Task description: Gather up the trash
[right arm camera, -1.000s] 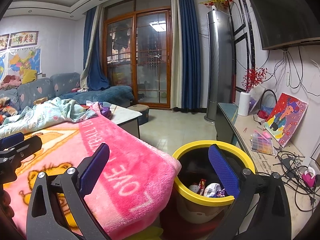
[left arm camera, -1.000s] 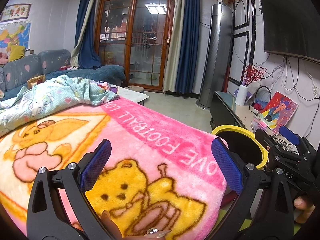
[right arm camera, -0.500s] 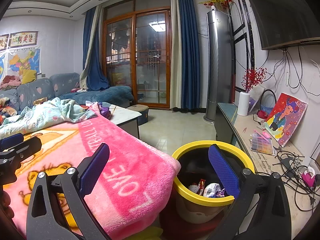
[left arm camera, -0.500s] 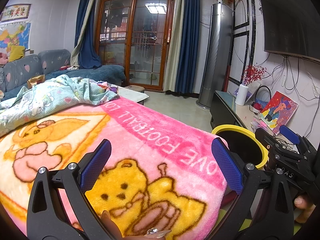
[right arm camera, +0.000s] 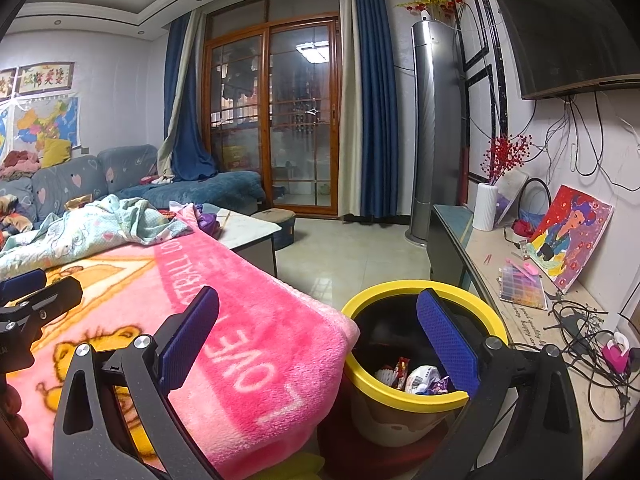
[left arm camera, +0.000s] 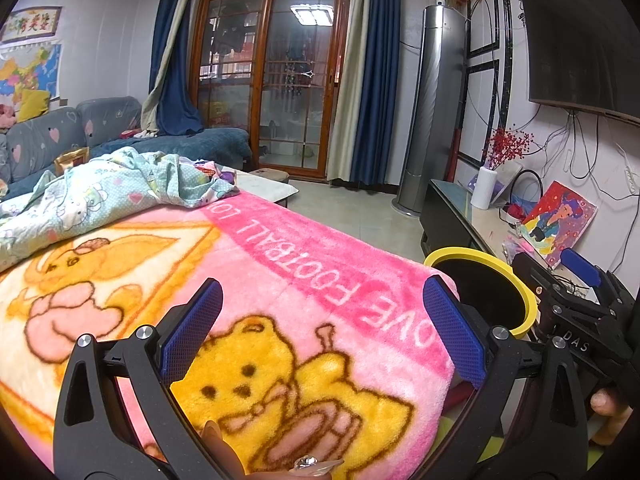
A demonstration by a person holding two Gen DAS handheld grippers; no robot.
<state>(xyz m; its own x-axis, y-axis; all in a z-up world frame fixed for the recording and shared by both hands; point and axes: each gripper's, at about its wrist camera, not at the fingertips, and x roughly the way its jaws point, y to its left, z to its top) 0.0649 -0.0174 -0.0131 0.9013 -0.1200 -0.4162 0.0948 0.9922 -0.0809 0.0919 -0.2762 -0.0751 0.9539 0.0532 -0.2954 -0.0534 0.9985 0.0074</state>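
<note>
The left gripper (left arm camera: 324, 332) hangs over a pink blanket (left arm camera: 280, 280) printed with a yellow bear, its blue-padded fingers (left arm camera: 192, 328) spread wide with nothing between them. The right gripper (right arm camera: 320, 340) has its fingers (right arm camera: 446, 344) spread wide as well and holds nothing; it sits above the blanket's edge and a yellow-rimmed bin (right arm camera: 400, 390) standing just beside the blanket. Inside the bin lie several crumpled wrappers (right arm camera: 416, 376), red, white and purple. From the left wrist view the bin (left arm camera: 524, 304) shows only its rim and dark inside, partly hidden behind the right gripper (left arm camera: 576, 300). A light blue patterned quilt (left arm camera: 100, 196) is bunched at the blanket's far end. To the right a desk (right arm camera: 492, 264) along the wall carries a white vase (right arm camera: 485, 206), a colourful painting (right arm camera: 572, 236) leaning on the wall, and tangled cables (right arm camera: 580, 332).
</note>
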